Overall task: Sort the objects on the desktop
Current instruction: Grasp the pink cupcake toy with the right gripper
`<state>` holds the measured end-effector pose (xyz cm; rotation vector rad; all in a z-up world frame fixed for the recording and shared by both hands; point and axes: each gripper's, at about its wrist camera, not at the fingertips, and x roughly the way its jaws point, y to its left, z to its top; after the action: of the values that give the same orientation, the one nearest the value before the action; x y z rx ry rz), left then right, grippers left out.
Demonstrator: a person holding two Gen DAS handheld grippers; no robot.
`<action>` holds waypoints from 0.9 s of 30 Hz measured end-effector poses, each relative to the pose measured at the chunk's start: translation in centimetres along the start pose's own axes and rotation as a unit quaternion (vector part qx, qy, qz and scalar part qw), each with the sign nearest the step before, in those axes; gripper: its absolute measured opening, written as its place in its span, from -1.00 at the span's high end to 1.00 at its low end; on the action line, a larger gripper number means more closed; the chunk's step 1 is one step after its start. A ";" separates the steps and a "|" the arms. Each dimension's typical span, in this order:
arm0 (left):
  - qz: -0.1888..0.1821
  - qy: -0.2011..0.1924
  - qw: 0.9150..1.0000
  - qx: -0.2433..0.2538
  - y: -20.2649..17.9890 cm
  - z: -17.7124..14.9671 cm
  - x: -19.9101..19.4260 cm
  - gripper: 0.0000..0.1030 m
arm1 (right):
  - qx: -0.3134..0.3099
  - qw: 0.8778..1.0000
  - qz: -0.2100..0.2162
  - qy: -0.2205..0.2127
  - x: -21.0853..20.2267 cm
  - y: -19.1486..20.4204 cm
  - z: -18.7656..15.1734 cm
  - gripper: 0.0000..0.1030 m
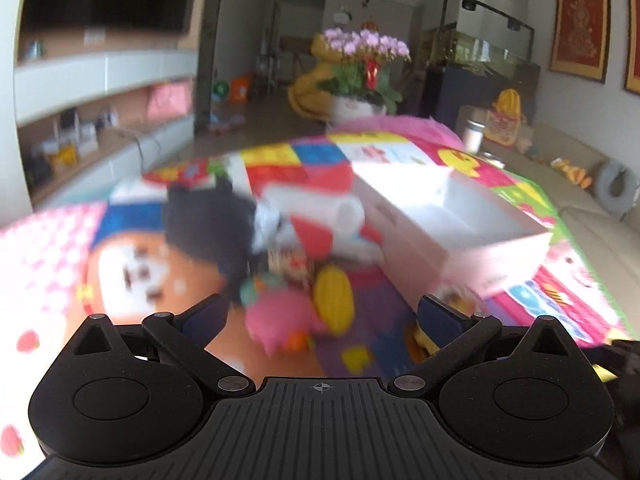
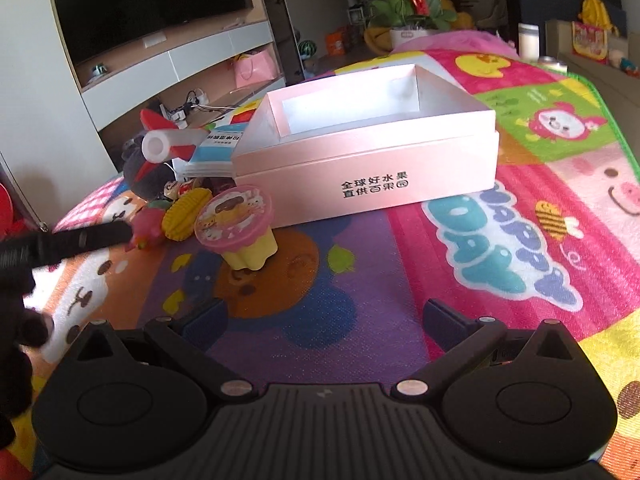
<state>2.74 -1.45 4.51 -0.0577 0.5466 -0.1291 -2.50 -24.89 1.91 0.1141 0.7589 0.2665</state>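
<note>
An open pink box (image 2: 360,168) stands on the colourful mat, empty inside; it also shows in the blurred left wrist view (image 1: 460,232). Left of it lies a pile of toys: a pink-lidded yellow cup (image 2: 240,228), a yellow corn toy (image 2: 184,214), a pink toy (image 2: 146,228), a white and red rocket (image 2: 168,144), a black plush (image 2: 144,176) and a small booklet (image 2: 212,152). My right gripper (image 2: 320,320) is open and empty above the mat, short of the cup. My left gripper (image 1: 320,312) is open and empty, just before the pink toy (image 1: 276,320) and corn toy (image 1: 334,296).
The mat (image 2: 520,240) covers the table. The left gripper's black body (image 2: 60,240) reaches in from the left in the right wrist view. A flower pot (image 2: 408,4) stands beyond the far edge. A TV cabinet (image 2: 160,60) is at the back left.
</note>
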 end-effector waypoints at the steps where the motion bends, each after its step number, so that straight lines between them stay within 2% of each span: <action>1: 0.009 -0.007 1.000 0.010 -0.3 0.3 0.4 -1.00 | 0.001 1.000 -0.002 0.001 0.1 0.2 0.0 -1.00; 3: 0.030 -0.017 0.999 0.018 -0.8 0.2 0.7 -1.00 | -0.002 1.000 -0.009 0.005 0.3 0.4 -0.1 -1.00; 7: 0.045 -0.004 0.998 -0.034 0.7 -1.1 0.4 -1.00 | -0.053 0.998 -0.029 0.024 0.7 1.5 0.0 -1.00; 9: 0.050 0.004 0.997 -0.056 2.0 -1.9 -0.3 -1.00 | -0.075 0.997 -0.009 0.024 0.6 2.0 0.2 -1.00; 10: 0.052 0.007 0.997 -0.064 2.6 -2.4 -0.8 -1.00 | -0.082 0.997 0.010 0.010 0.3 2.3 0.4 -1.00; 13: 0.060 0.012 0.994 -0.089 4.5 -3.1 -1.9 -1.00 | -0.114 0.992 0.020 -0.054 -0.4 4.0 1.3 -1.00; 16: 0.076 0.001 0.992 -0.096 5.3 -3.5 -2.7 -1.00 | -0.124 0.989 0.031 -0.073 0.6 5.5 2.6 -0.97; 19: 0.077 0.007 0.994 -0.082 5.2 -3.5 -3.0 -1.00 | -0.133 0.989 0.019 -0.057 2.8 6.4 3.7 -0.69; 21: 0.068 0.016 0.995 -0.073 4.8 -3.5 -2.8 -1.00 | -0.135 0.990 0.009 -0.046 3.9 6.6 3.9 -0.37; 22: 0.061 0.021 0.996 -0.067 4.5 -3.4 -2.6 -1.00 | -0.135 0.990 0.004 -0.039 4.1 6.4 4.0 -0.08; 27: 0.032 0.028 0.999 -0.033 2.8 -2.8 -0.8 -1.00 | -0.117 0.992 -0.001 -0.048 1.5 4.6 2.7 -0.08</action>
<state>0.89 1.33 2.35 -0.1007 0.6074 -0.0502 -0.53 -20.10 3.78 -0.0945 0.6279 0.3437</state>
